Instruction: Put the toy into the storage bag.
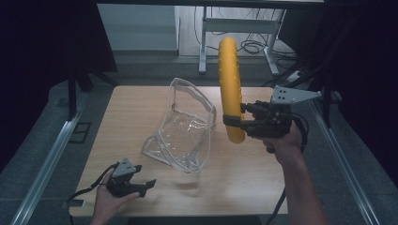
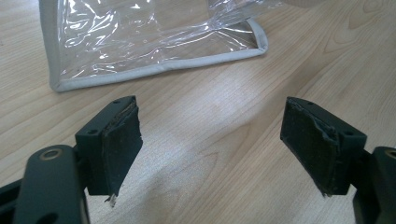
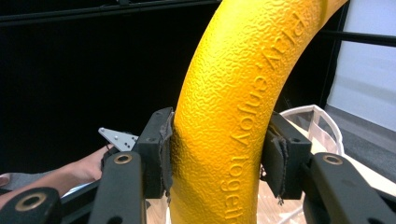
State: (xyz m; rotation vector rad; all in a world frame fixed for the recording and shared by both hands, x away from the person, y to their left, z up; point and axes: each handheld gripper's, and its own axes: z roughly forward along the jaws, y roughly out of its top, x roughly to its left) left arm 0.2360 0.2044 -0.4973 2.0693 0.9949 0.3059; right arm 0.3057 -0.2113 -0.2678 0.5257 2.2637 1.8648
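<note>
A yellow textured ring [image 1: 230, 89] stands on edge in the air over the table's right half, with my right gripper [image 1: 233, 121] shut on its lower part. In the right gripper view both pads press the ring [image 3: 233, 112], which bears raised lettering. A clear plastic bag [image 1: 185, 126] with grey piping sits open at the table's middle, just left of the ring. My left gripper [image 1: 143, 183] rests low at the front left, open with nothing between its fingers; in its own view the wide-apart pads [image 2: 119, 144] face the bag's [image 2: 154, 37] near edge.
The wooden table [image 1: 136, 101] ends close behind the left hand at the front. Metal rails run along both sides on the floor. A white desk frame [image 1: 239, 28] and cables stand beyond the far edge.
</note>
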